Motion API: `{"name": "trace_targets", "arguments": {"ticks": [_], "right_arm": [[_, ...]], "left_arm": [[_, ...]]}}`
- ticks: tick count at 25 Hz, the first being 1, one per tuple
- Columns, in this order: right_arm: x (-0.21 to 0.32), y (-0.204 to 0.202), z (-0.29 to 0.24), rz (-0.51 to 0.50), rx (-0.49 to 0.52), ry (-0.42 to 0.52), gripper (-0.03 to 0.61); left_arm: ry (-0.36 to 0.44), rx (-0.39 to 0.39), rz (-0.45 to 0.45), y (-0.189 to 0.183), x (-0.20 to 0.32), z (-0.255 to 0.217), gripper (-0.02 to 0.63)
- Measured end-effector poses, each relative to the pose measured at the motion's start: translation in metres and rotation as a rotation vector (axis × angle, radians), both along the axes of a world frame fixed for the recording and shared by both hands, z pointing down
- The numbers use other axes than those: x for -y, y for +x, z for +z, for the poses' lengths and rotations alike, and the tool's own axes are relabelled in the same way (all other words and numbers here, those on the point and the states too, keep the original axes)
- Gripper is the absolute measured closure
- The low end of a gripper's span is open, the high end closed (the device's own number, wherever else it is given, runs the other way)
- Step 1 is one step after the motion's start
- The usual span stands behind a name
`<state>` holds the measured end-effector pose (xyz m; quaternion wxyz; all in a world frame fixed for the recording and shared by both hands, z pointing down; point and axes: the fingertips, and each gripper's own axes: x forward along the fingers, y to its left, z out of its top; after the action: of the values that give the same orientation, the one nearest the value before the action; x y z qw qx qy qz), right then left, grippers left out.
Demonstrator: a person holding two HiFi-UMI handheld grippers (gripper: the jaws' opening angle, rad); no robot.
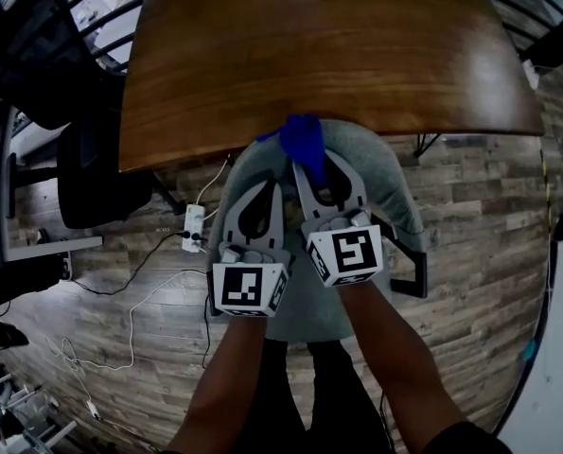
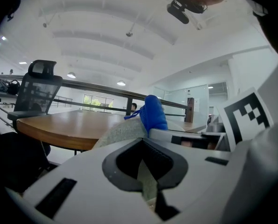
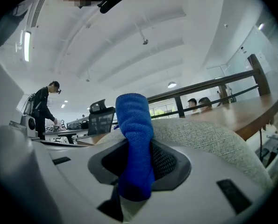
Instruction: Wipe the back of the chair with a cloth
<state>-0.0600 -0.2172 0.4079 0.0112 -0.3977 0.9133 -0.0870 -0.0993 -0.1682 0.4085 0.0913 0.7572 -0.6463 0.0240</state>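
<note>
The grey fabric chair back (image 1: 380, 173) curves below me, its top edge just under the table's rim. A blue cloth (image 1: 303, 143) sticks up from my right gripper (image 1: 301, 165), which is shut on it; the cloth rests at the top of the chair back. In the right gripper view the cloth (image 3: 135, 139) stands pinched between the jaws of the right gripper (image 3: 135, 146), with the chair back (image 3: 204, 134) behind. My left gripper (image 1: 272, 187) is shut with nothing in it, beside the right one over the chair back. Its own view shows the left gripper (image 2: 142, 138), the cloth (image 2: 153, 113) and grey fabric (image 2: 122, 132).
A brown wooden table (image 1: 319, 55) lies right ahead of the chair. A black office chair (image 1: 92, 173) stands at the left. A white power strip (image 1: 194, 227) and cables lie on the wood floor. A person (image 3: 44, 104) stands at far desks; a railing (image 3: 209, 85) runs behind.
</note>
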Motion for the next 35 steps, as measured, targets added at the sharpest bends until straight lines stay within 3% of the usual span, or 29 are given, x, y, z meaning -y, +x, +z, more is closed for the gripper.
{"name": "trace_targets", "arguments": {"ticks": [14,23,29,35], "right_arm": [[0.014,0.069,0.012,0.114,0.058,-0.049,0.456],[0.014,0.103,0.019,0.186,0.039,-0.078,0.456],[0.011,0.098,0.019,0.212,0.046,-0.054,0.456],[-0.027,0.035,0.011,0.041,0.001,0.06,0.456]], "left_arm": [[-0.01,0.004,0.025,0.043,0.011,0.007,0.612],[0.006,0.002,0.021,0.059,-0.001,-0.004,0.611],[0.002,-0.002,0.001,0.037,-0.009,-0.001,0.611],[0.0,-0.012,-0.063,-0.007,-0.031,0.007,0.611]]}}
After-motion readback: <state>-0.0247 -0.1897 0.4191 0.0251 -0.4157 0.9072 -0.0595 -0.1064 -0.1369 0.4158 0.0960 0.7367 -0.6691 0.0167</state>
